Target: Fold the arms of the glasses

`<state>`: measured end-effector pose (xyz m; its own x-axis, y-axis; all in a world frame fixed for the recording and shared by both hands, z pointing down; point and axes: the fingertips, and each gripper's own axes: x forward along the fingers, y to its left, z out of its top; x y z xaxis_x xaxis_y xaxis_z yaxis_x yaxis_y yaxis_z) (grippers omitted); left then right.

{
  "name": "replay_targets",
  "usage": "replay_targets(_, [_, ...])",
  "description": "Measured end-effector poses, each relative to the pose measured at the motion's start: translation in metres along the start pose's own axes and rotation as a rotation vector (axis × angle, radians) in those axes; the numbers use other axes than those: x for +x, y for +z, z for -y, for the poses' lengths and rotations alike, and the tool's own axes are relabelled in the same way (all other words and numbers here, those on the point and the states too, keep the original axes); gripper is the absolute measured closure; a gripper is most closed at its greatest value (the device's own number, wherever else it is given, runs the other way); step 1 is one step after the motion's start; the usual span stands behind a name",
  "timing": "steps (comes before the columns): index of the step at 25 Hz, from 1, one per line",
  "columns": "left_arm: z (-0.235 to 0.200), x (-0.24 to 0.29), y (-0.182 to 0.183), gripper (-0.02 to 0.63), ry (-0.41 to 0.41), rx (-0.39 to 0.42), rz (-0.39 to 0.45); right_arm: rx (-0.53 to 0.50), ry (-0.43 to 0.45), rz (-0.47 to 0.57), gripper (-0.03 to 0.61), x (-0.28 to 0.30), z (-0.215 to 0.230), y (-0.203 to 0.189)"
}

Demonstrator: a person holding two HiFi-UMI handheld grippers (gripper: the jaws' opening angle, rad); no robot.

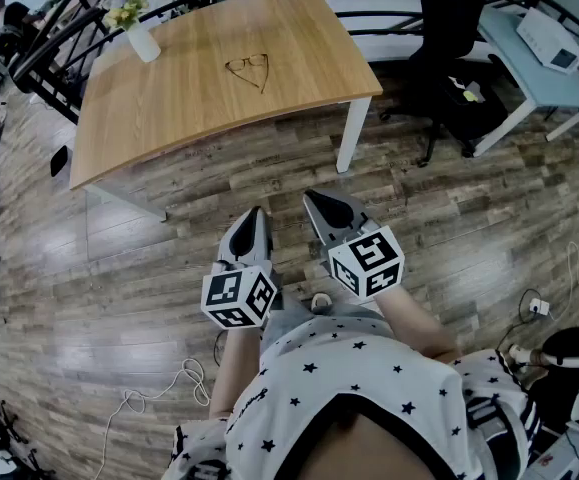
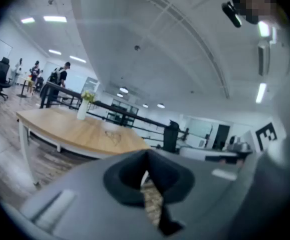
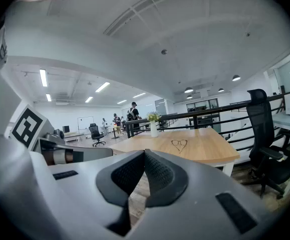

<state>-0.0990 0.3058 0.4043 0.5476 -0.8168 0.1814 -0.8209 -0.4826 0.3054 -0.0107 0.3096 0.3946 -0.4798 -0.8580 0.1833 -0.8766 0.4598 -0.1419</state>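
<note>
1. The thin dark-framed glasses lie with arms unfolded on the light wooden table. They are well apart from both tools, ahead of them across the grey plank floor.
2. The left gripper and right gripper hang side by side over the floor, each with jaws pressed together on nothing.
3. The left marker cube and right marker cube show black-and-white square patterns.
4. Count: one pair of glasses, two grippers, one white vase of flowers, one black office chair.

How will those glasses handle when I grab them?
The glasses look thin-framed, so probably light and easily bent. Lying flat and unfolded on the smooth table, they may slide when nudged rather than tip.
</note>
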Motion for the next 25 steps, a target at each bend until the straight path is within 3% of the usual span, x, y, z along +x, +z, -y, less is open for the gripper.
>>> replay_targets(4, [0.009, -0.012, -0.005, 0.607, -0.022, -0.025, -0.006, 0.031, -0.006, -0.007, 0.561, -0.014, -0.003, -0.003])
replay_targets(17, [0.012, -0.02, 0.0, 0.607, -0.021, -0.029, 0.021, -0.032, 0.052, -0.018, 0.561, -0.02, -0.017, 0.008])
replay_targets(25, [0.014, -0.015, -0.004, 0.607, -0.018, -0.025, 0.018, -0.011, 0.083, -0.022, 0.561, -0.021, -0.017, 0.003])
